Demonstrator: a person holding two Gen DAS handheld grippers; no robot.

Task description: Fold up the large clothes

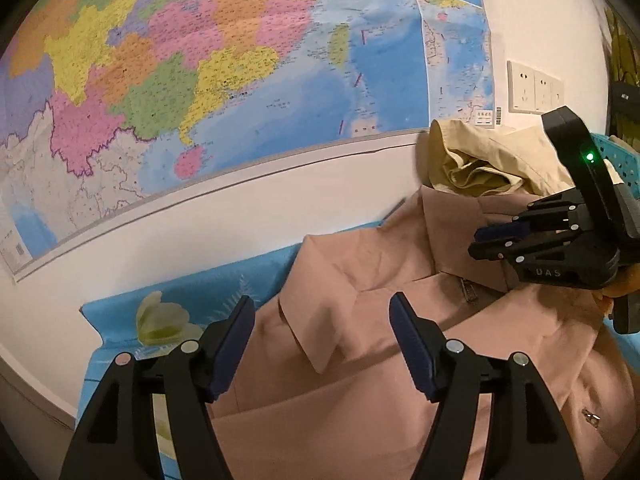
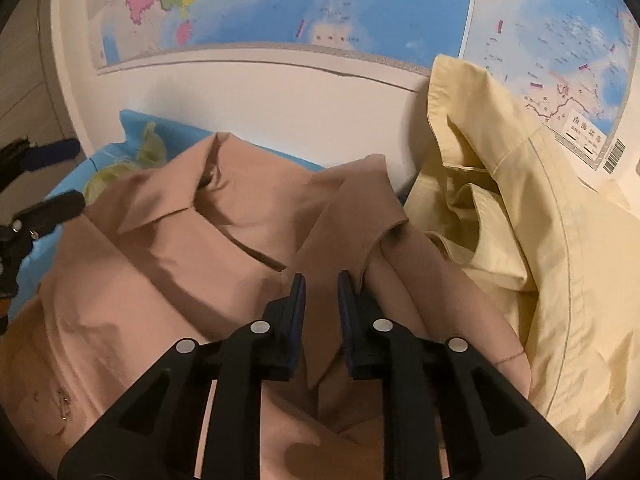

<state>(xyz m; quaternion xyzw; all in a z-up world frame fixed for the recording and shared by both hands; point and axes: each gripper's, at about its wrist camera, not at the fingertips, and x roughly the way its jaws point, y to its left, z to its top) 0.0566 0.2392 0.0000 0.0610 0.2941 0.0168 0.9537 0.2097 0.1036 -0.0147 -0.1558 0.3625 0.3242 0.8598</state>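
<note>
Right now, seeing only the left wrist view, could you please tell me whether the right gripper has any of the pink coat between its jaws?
Observer: Not gripped, as far as I can see. The right gripper stands with a narrow gap, and one lapel of the pink coat shows beneath that gap.
Operator: Thank you. What lies just to its right?
Observer: A yellow shirt is heaped there, touching the coat's edge, with its collar up against the wall map.
Operator: And where does my left gripper sit from that side?
Observer: The left gripper is open beside the coat's other collar point, over the blue cloth.
</note>
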